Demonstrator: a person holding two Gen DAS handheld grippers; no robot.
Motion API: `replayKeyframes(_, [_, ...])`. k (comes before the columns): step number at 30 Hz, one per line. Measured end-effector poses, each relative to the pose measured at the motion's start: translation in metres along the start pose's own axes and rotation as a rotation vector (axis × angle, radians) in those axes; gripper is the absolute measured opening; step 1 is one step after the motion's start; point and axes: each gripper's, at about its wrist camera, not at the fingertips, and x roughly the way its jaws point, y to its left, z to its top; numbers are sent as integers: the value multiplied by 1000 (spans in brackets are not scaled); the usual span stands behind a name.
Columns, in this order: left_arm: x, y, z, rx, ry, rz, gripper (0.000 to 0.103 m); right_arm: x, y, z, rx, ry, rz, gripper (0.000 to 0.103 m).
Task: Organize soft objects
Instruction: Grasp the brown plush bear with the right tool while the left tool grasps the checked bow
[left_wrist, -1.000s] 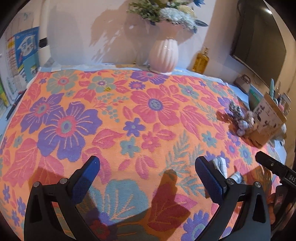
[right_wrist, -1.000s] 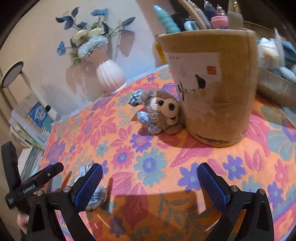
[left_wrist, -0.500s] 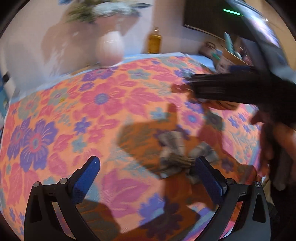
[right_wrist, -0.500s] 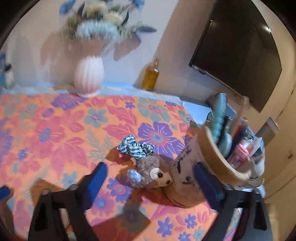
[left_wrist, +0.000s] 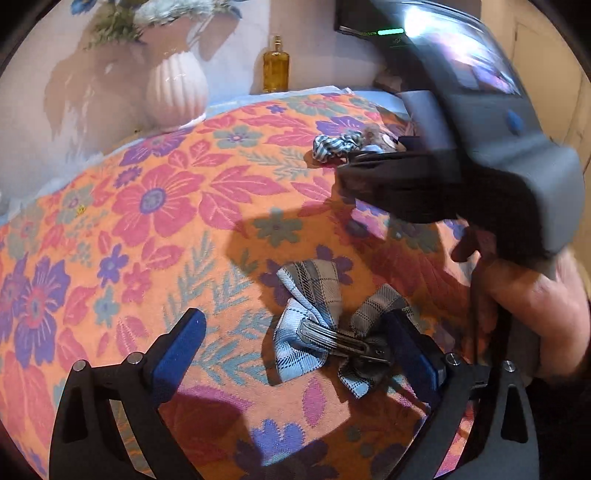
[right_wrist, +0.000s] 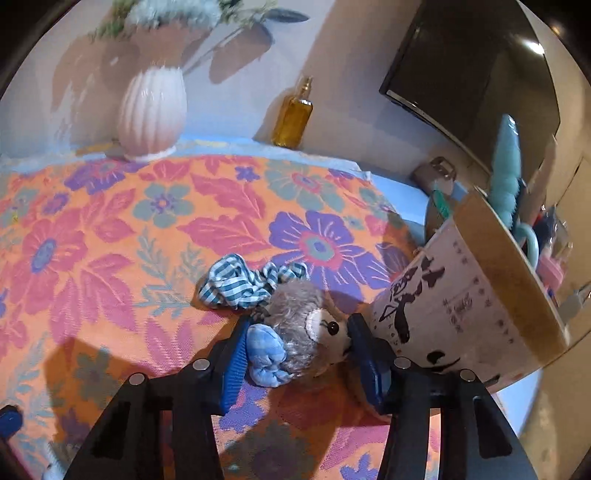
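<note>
A grey plush toy (right_wrist: 303, 325) with a blue checked bow lies on the floral cloth (right_wrist: 92, 240), against a cardboard pen cup (right_wrist: 461, 314). My right gripper (right_wrist: 301, 354) is closing on the toy, and both blue pads touch its sides. A blue striped scrunchie (right_wrist: 236, 284) lies just behind the toy. In the left wrist view a plaid bow hair clip (left_wrist: 314, 321) lies flat between the wide jaws of my left gripper (left_wrist: 293, 332), close to the right finger. Those jaws are closing slightly and do not press the bow. The scrunchie (left_wrist: 332, 146) shows farther back.
A ribbed pink vase (right_wrist: 151, 114) with flowers and an amber bottle (right_wrist: 293, 118) stand at the back wall. A dark screen (right_wrist: 461, 74) hangs at the right. The pen cup is full of pens and brushes. A hand (left_wrist: 535, 314) holds the right gripper's body close on the right.
The left view swung from bare cloth to the plaid bow, now between its jaws. The right gripper came in over the plush toy, and its jaws narrowed from wide open onto it.
</note>
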Motion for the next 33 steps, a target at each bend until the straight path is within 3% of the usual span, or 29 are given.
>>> replayKeyframes(3, [-1,0,-1,-2,-6,3,97,-11,-18,-6,70,-46,224,46])
replayKeyframes(6, [-3,-4,-3,19,-15,4,97,-29,-47,-22,131,-65,528,42])
replayKeyframes(8, [-6,-6,-4,29,-23,-2,97,-41,-60,-34,127,-70,593,42])
replayKeyframes(15, [-5,-8,-3,23,19,-50,98,-47,-86,-73,92,-11,577,43])
replayKeyframes(17, [-3,-12,-2,41,23,-20,98,-49,-90,-80,117,-4,597,53])
replayKeyframes(18, [-3,-14,-3,50,24,-7,98,-47,-91,-80,130,7,609,65])
replayKeyframes(21, [-4,-22,-4,86,10,44,98,-42,-88,-82,142,24,629,69])
replayKeyframes(25, [-6,-22,-4,97,3,52,98,-42,-84,-85,143,34,611,78])
replayKeyframes(30, [-13,-14,-5,77,-2,-107,99,-28,-94,-86,239,83,646,80])
replayKeyframes(33, [-12,-17,-7,89,9,-97,99,-24,-103,-84,305,92,655,80])
